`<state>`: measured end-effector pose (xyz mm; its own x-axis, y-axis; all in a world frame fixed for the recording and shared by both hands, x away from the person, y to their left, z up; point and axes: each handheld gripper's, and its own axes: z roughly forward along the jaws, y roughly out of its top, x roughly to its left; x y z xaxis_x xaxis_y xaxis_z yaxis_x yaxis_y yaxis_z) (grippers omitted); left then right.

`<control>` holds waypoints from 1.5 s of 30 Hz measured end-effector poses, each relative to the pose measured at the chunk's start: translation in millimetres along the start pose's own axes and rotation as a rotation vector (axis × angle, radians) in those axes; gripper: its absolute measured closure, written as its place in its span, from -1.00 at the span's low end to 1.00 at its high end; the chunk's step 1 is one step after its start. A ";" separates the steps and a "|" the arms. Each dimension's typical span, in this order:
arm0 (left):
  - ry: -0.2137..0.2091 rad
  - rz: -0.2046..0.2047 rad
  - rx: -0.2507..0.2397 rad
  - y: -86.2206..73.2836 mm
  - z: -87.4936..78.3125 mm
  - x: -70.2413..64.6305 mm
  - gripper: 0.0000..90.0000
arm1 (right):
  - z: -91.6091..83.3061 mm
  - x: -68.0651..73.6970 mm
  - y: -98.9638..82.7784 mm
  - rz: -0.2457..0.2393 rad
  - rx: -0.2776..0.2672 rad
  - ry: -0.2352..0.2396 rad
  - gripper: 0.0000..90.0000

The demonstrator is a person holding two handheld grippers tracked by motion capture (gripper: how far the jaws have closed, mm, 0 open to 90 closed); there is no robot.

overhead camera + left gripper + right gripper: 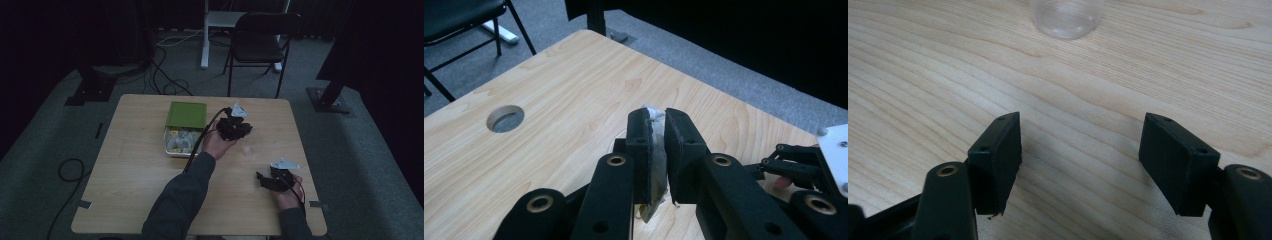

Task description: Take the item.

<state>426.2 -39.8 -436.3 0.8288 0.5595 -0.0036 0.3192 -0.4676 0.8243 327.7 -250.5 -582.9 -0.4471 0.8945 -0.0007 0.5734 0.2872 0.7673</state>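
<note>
Wooden table (135, 170); left gripper (655, 131) pinching unlabelled clear packet (656, 165).

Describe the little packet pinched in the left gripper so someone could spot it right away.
Start at the wooden table, then the green-lidded box near its middle. Just right of it, the left gripper is shut on a thin, pale, crinkled packet, unlike the clear round container standing on the table.

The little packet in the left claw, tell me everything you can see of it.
The packet is a thin, flat, whitish sachet, seemingly of crinkled film or paper, with a yellowish tint low down. It stands on edge, pinched between the two black pads of the left claw, which is shut on it above the wooden table. Its crumpled top pokes out above the pads and a corner hangs below them. What it contains cannot be told.
</note>
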 end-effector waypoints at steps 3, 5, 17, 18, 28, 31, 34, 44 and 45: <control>-0.005 0.013 0.008 2.5 6.8 -4.7 0.84 | 0.0 0.1 0.0 0.002 0.000 0.001 -0.27; -0.009 0.014 0.008 3.6 10.0 -6.7 0.84 | 0.0 0.0 0.0 0.001 0.000 0.001 -0.27; 0.000 0.008 0.030 5.0 23.4 -7.1 0.86 | -0.1 0.0 -0.1 -0.001 0.000 0.000 -0.27; 0.000 0.008 0.030 5.0 23.4 -7.1 0.83 | -0.1 0.0 -0.1 -0.001 0.000 0.000 -0.27; -0.002 -0.031 0.026 -2.8 14.2 8.6 0.42 | -0.2 0.0 -0.2 -0.001 0.001 0.001 -0.27; 0.006 -0.030 0.017 -5.2 5.1 10.9 0.41 | -0.2 0.0 -0.2 -0.001 0.001 0.001 -0.27; 0.021 -0.025 0.015 -8.1 -4.9 13.0 0.39 | -0.2 0.1 -0.2 0.000 0.001 0.001 -0.27; 0.057 -0.035 -0.020 -27.8 -41.2 22.5 0.36 | -0.2 0.2 -0.1 0.001 0.001 0.001 -0.27; 0.060 -0.044 -0.025 -30.6 -44.0 24.2 0.36 | -0.1 0.1 -0.1 -0.001 0.000 0.001 -0.27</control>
<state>416.3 18.2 -436.7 0.7853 0.6191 -0.0066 0.3424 -0.4254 0.8377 327.6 -250.4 -582.9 -0.4478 0.8941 -0.0007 0.5732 0.2877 0.7672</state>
